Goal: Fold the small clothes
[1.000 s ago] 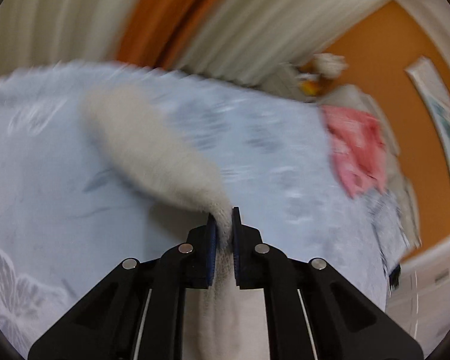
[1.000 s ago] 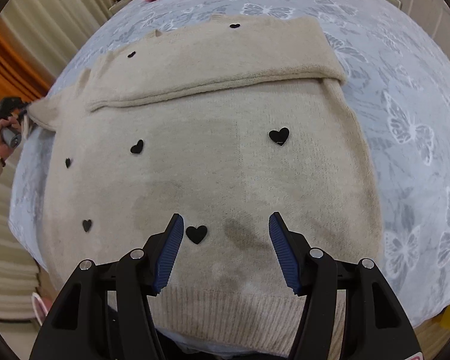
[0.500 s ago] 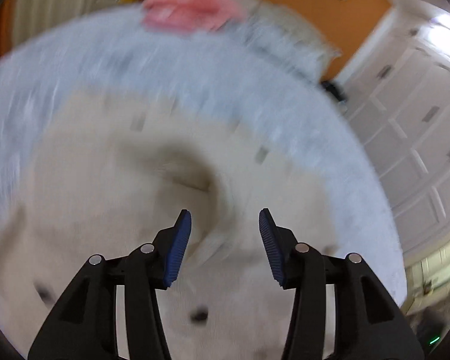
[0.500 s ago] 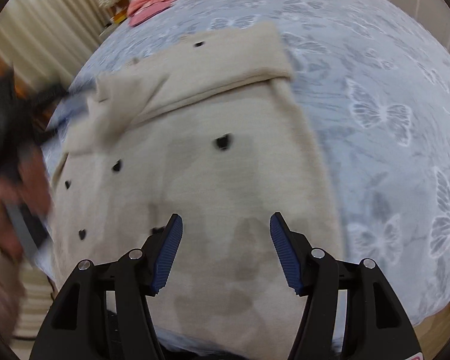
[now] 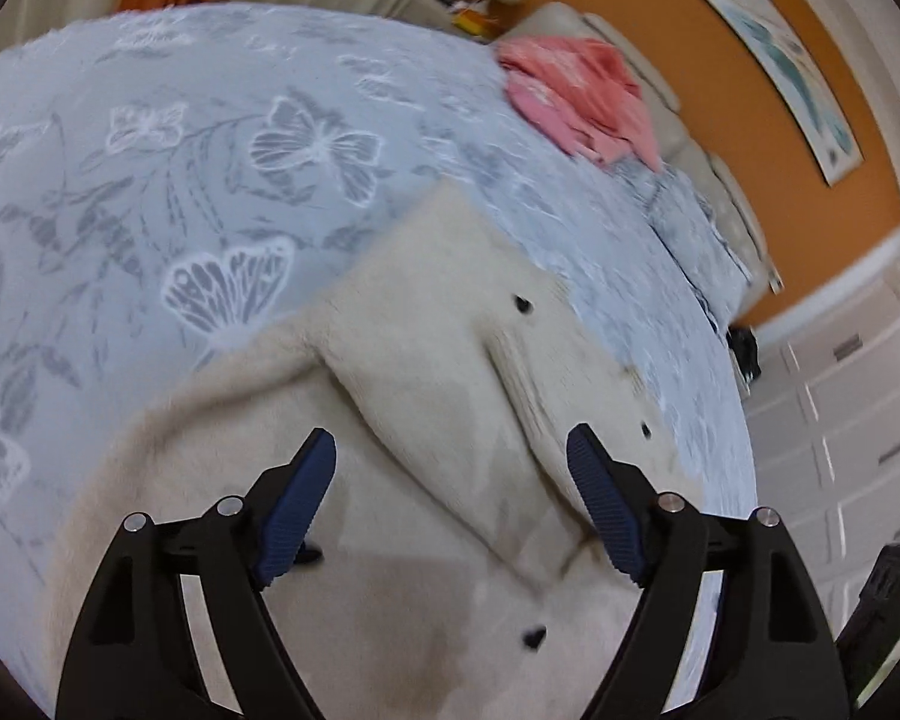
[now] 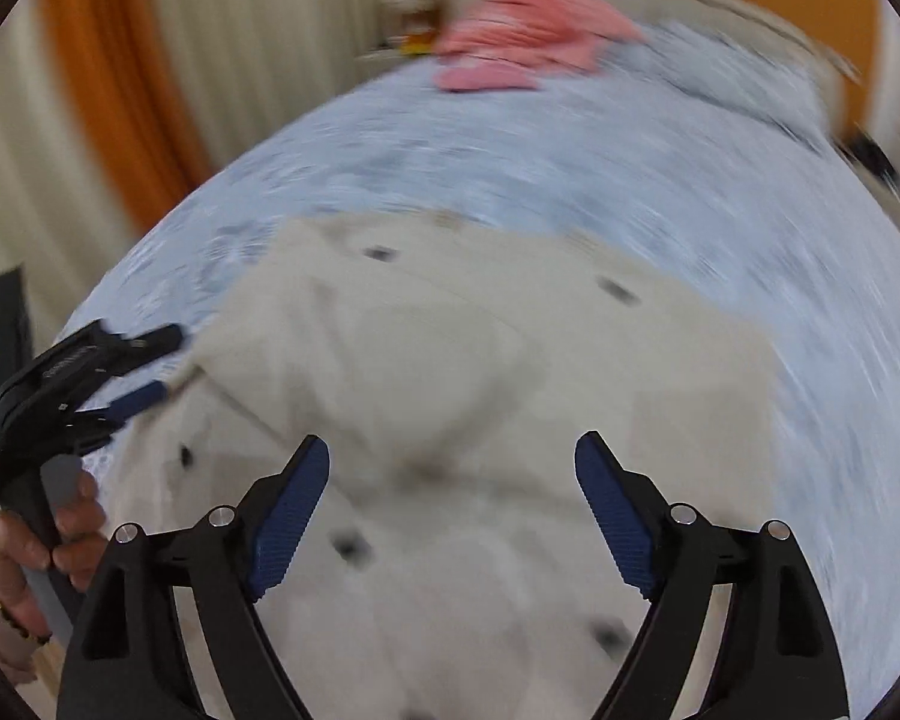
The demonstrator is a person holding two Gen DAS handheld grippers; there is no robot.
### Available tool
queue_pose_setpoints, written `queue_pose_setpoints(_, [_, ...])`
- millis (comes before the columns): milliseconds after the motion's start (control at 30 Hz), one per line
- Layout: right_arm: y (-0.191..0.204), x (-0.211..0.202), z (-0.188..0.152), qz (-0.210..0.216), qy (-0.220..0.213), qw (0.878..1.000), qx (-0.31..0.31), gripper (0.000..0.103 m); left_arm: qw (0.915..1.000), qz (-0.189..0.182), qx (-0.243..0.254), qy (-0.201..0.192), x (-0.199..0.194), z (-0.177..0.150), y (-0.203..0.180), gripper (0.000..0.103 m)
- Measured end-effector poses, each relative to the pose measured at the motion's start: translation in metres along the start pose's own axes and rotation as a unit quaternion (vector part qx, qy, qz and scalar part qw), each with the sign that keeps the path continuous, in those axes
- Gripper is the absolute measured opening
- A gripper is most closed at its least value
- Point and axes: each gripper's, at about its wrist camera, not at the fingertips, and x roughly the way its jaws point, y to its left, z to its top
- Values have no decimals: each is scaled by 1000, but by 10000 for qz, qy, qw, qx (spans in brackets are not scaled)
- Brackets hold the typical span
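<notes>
We found the cream sweater with small black hearts lying flat on the butterfly-print bedspread, both sleeves folded across its body. Our left gripper hung over the sweater's folded sleeve with its jaws spread wide and nothing between them. Our right gripper hung over the sweater's lower body, its blue pads likewise wide apart and empty; that view was smeared by motion.

In the right wrist view the left gripper showed at the sweater's left edge, jaws apart, one blue tip just at the edge of the folded sleeve; whether it touched the knit we could not tell. The hand holding it sat below it.

A pile of pink clothes lay on the bedspread well beyond the sweater, toward the orange wall.
</notes>
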Motion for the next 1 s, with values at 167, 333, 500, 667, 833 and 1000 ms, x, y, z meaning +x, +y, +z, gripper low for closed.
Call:
queue_pose_setpoints(167, [64,98,35,-300,791,9933,-785,81,9931,67,-1071,476,38,19,35,66])
queue_pose_setpoints(333, [23,93,55,157,605,9980,125,9,9876,264,-1505,347,55,34,52,17])
queue_pose_setpoints(500, [-123,4,2,178,-522,9678,2457,12,9902,168,-1371,184,48,29,65,19])
queue_pose_setpoints(667, [-176,53,-78,-5,692,9501,3042,12,9936,281,-1096,67,50,23,56,22])
queue_pose_setpoints(833, [-200,35,-75,668,-16,9211,3835,70,9886,-56,-1499,134,47,29,55,53])
queue_pose_setpoints(1000, [-216,65,-50,757,37,9059,4167,63,9785,-124,-2058,45,52,32,56,53])
